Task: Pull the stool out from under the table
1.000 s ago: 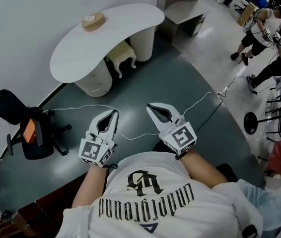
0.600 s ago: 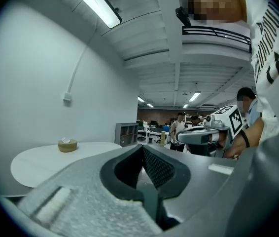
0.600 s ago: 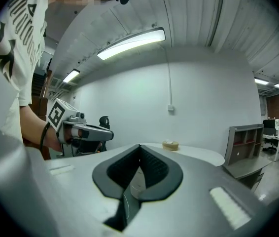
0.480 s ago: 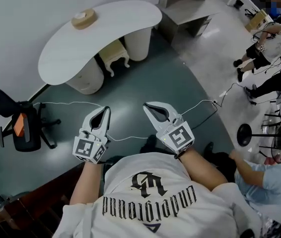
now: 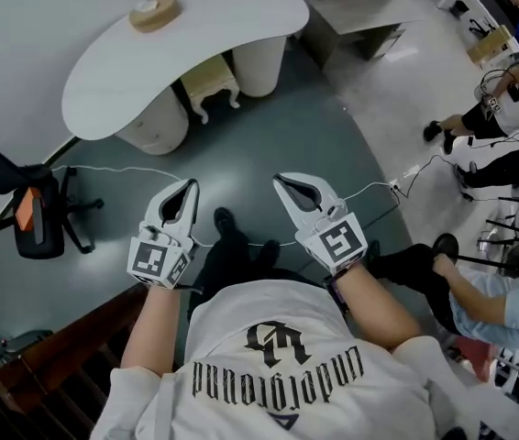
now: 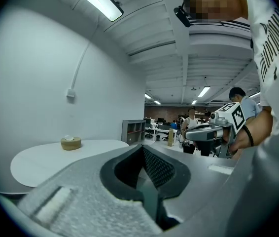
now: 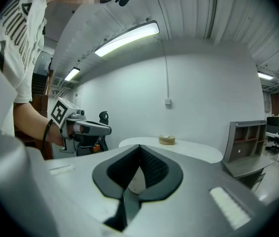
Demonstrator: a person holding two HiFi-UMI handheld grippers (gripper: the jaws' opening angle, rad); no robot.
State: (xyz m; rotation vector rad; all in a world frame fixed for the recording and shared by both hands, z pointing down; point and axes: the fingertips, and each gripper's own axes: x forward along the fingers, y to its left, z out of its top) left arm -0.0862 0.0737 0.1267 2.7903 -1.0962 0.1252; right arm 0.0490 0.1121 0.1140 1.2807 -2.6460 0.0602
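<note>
A small cream stool (image 5: 209, 82) with carved legs stands tucked under the white curved table (image 5: 241, 16), between its two round pedestals. In the head view both grippers are held out in front of the person, well short of the stool and above the dark green floor. My left gripper (image 5: 191, 184) is shut with nothing in it. My right gripper (image 5: 281, 180) is also shut and empty. The left gripper view shows the table top (image 6: 41, 162) ahead; the stool is hidden there. The right gripper view shows the table (image 7: 189, 149) too.
A round wooden box (image 5: 155, 11) sits on the table. A black office chair (image 5: 39, 218) stands at the left. A white cable (image 5: 113, 170) runs across the floor. A grey shelf unit (image 5: 360, 12) is at the back right. People (image 5: 507, 99) are at the right.
The person has stepped forward: the table and stool sit a little closer and the person's dark shoes now show between the grippers. Both grippers stay shut.
</note>
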